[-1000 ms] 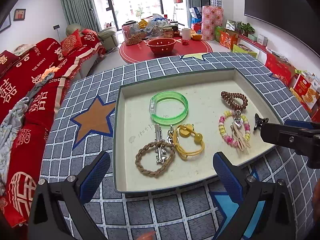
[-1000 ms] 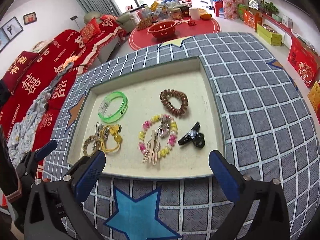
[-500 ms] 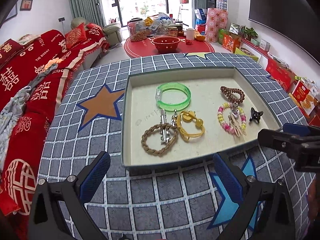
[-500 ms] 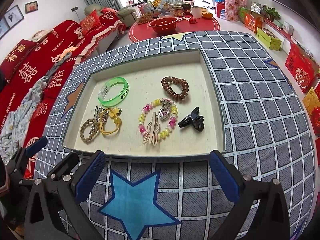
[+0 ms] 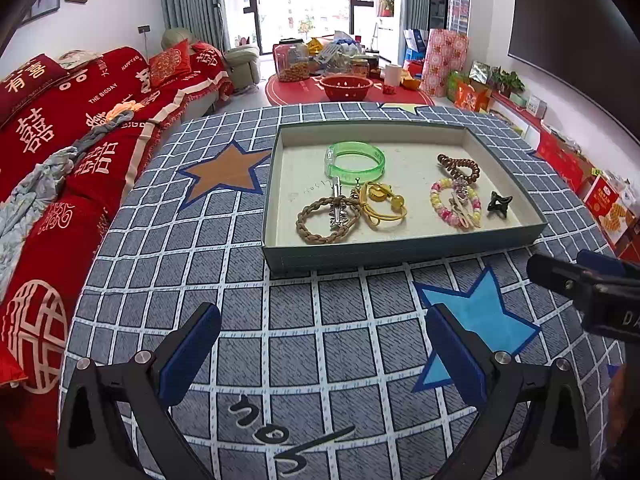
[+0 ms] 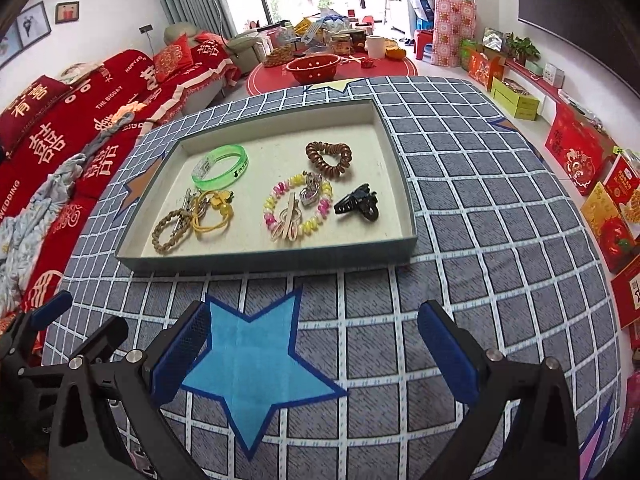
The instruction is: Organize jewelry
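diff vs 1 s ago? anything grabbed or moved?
Both grippers, left and right, pulled back from the tray toward the table's near edge, open and empty. Nothing was grabbed or released. The jewelry, e.g. green bangle and black claw clip, lies where it was.

Two handheld grippers share one build: the left gripper [image 5: 320, 354] and the right gripper [image 6: 314, 354] each carry matte black, angular finger arms with triangular cut-outs, faced on the inside with blue textured pads [image 5: 190, 354]. Round silver screw heads [image 6: 491, 354] stud the black arms near each pad. On the right gripper's black body, seen at the right edge of the left wrist view, white lettering is partly visible but unreadable.
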The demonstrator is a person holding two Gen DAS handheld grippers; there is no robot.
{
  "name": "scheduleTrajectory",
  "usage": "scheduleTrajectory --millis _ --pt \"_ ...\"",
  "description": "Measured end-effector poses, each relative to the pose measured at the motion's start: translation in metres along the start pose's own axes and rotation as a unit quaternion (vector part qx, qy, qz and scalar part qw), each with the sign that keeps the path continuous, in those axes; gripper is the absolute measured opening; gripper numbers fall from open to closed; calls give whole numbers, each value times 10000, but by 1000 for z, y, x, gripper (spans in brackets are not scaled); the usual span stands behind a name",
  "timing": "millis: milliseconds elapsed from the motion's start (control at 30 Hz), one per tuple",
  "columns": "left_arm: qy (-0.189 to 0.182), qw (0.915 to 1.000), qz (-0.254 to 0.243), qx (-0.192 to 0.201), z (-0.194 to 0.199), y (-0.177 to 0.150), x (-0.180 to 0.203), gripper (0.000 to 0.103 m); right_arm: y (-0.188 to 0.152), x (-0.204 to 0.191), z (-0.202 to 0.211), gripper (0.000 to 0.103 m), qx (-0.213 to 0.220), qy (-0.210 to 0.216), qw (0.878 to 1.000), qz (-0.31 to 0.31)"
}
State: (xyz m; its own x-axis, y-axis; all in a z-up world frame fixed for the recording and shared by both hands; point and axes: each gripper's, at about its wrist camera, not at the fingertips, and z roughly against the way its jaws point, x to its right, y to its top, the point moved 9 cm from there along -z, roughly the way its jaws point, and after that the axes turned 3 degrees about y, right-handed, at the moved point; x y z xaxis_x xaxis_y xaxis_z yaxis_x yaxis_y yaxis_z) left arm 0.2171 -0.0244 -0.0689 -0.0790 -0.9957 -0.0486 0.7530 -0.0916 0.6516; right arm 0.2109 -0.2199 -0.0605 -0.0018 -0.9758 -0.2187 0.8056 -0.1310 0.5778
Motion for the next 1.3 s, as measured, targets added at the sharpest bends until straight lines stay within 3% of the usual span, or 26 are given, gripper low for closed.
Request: scheduleTrajectory --millis 733,1300 --pt "176 9964 233 796 36 -2 -10 103 -3 -14 52 103 1223 -420 9908 392" --pt "263 9946 199 984 43 5 -11 103 0 -18 63 103 1443 -447 9874 470"
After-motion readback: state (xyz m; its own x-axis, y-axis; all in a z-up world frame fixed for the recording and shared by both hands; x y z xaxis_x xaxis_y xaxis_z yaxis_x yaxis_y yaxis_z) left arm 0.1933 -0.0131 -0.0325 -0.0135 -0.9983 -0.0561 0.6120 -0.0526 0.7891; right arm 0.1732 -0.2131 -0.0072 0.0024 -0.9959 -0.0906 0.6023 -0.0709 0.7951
